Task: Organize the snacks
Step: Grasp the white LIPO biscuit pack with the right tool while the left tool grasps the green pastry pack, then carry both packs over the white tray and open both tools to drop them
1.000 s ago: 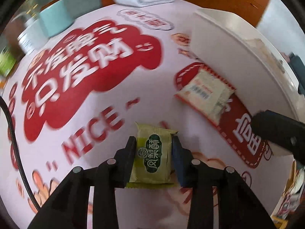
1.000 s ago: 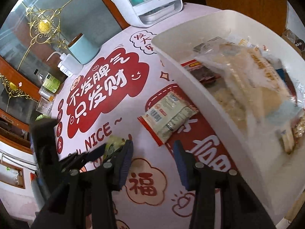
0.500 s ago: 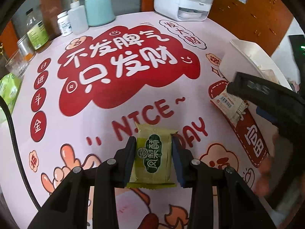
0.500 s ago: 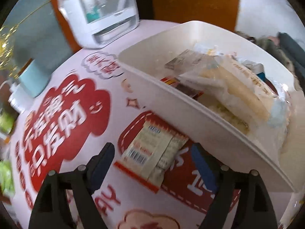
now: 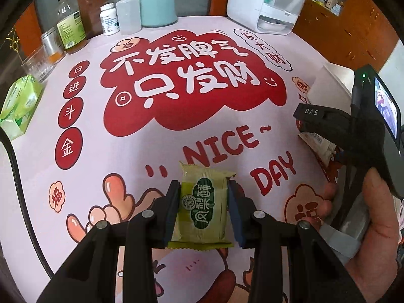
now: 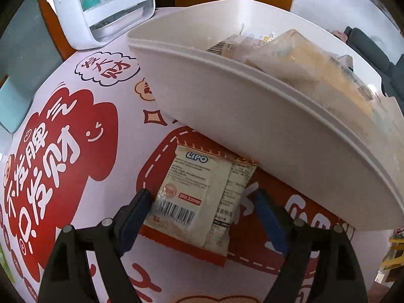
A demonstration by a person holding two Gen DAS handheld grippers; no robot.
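We keep the left claw point(image 5: 204, 205) clamped on the green snack packet point(image 5: 202, 208), lifted above the tabletop point(image 5: 106, 156) for carrying. Our right claw point(image 6: 203, 218) stands wide, straddling the cream biscuit packet point(image 6: 199, 192) lying just beside the white bin point(image 6: 252, 116), where other snacks already sit.

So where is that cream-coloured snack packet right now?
In the right wrist view, the cream snack packet lies flat on the printed tablecloth, beside the white bin, between the open right gripper's fingers.
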